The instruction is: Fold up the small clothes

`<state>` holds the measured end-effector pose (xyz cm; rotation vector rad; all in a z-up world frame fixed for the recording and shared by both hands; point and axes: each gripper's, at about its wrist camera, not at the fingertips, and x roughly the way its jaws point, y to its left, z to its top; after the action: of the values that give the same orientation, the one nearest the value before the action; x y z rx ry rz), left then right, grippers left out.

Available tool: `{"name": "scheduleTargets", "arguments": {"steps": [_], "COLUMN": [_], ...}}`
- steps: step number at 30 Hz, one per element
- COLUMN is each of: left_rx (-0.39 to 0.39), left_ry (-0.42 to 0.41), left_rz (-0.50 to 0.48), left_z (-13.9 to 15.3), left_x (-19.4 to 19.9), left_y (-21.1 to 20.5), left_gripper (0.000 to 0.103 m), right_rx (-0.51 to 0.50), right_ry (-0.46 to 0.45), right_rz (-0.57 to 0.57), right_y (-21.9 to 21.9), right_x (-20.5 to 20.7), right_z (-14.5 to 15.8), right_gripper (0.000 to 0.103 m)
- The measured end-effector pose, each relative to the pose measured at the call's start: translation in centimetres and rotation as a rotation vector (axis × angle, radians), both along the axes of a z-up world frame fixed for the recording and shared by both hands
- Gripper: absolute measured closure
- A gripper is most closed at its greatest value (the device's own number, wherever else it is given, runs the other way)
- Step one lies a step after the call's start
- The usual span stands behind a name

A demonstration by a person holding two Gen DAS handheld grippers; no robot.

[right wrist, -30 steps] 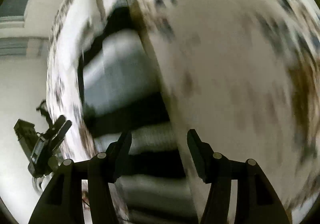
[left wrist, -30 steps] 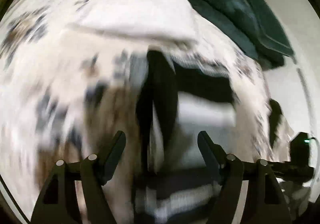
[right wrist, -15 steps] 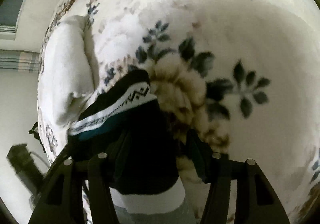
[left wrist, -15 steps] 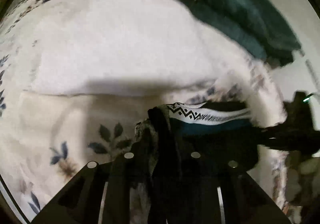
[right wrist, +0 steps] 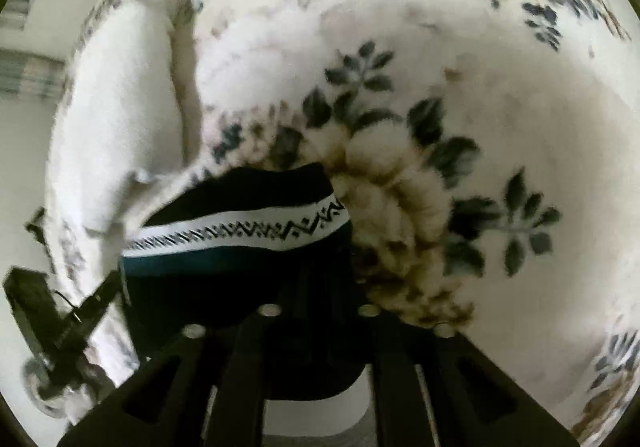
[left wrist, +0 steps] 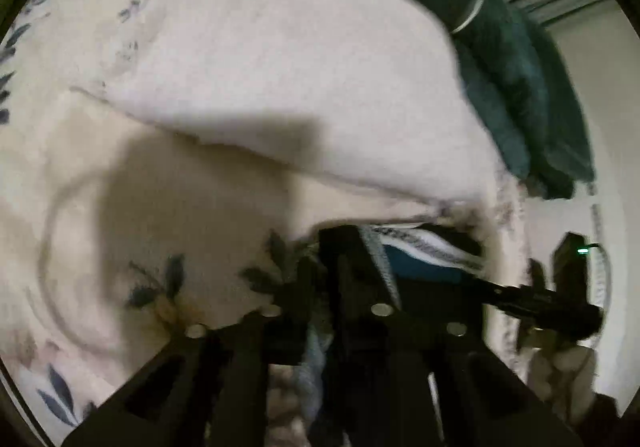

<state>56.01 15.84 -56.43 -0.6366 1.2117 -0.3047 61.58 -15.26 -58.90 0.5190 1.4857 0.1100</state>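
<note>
A small dark garment (right wrist: 240,231) with a white zigzag band and a teal stripe lies bunched on the floral fleece blanket (right wrist: 500,107). My right gripper (right wrist: 318,279) is down on its near right part. Its fingers are narrow and buried in the black cloth, and the jaws are easing open. In the left wrist view the garment (left wrist: 424,271) lies to the right. My left gripper (left wrist: 324,267) pinches a fold of it between close-set fingers, jaws opening slightly. The right gripper's black body (left wrist: 540,303) shows at the garment's far side.
A thick white folded blanket (left wrist: 280,87) lies beyond the garment on the bed. A pile of dark green clothes (left wrist: 500,47) sits at the far corner. The bed's edge and a pale wall run along the right of the left view.
Both grippers came down over the bed onto the dark garment, and their fingers drew together on its cloth. The blurred striped cloth seen a second ago is out of view.
</note>
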Motion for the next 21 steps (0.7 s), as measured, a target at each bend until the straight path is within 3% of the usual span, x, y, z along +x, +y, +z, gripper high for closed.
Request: {"name": "scheduleTargets", "arguments": {"steps": [1, 2, 4, 7, 8, 10, 13, 16, 19, 21], "left_rx": [-0.033, -0.035, -0.035, 0.014, 0.035, 0.115, 0.177, 0.133, 0.1, 0.092], "left_ry": [-0.012, -0.016, -0.011, 0.07, 0.071, 0.011, -0.105, -0.18, -0.193, -0.152], "left_rz": [-0.003, 0.003, 0.021, -0.01, -0.03, -0.097, -0.135, -0.095, -0.064, -0.032], "left_z": [0.5, 0.6, 0.1, -2.4, -2.7, -1.9, 0.8, 4.1, 4.9, 3.5], "left_x": [-0.2, -0.4, 0.4, 2.8, 3.0, 3.3, 2.4, 1.2, 0.8, 1.0], "left_y": [0.1, 0.2, 0.1, -1.5, -1.8, -3.6, -5.0, -4.4, -3.7, -2.5], "left_gripper": [0.064, 0.034, 0.031, 0.031, 0.034, 0.084, 0.088, 0.089, 0.089, 0.089], "right_rx": [0.045, 0.063, 0.065, 0.059, 0.054, 0.039, 0.008, 0.007, 0.009, 0.021], "right_ry": [-0.01, -0.013, -0.001, 0.023, 0.03, 0.03, 0.016, 0.0, -0.004, 0.005], "right_rz": [-0.019, -0.042, -0.054, -0.055, -0.049, -0.026, -0.008, -0.008, -0.017, -0.018], "right_y": [-0.6, -1.0, -1.5, -1.7, -1.6, -1.2, -0.6, -0.2, -0.3, -0.4], "right_x": [-0.3, -0.5, -0.5, -0.5, -0.7, -0.7, -0.8, -0.9, -0.8, -0.5], "right_z": [0.2, 0.2, -0.1, -0.8, -1.1, -1.3, -1.3, -1.2, -1.0, -1.1], "right_gripper": [0.053, 0.048, 0.048, 0.048, 0.048, 0.048, 0.048, 0.048, 0.048, 0.048]}}
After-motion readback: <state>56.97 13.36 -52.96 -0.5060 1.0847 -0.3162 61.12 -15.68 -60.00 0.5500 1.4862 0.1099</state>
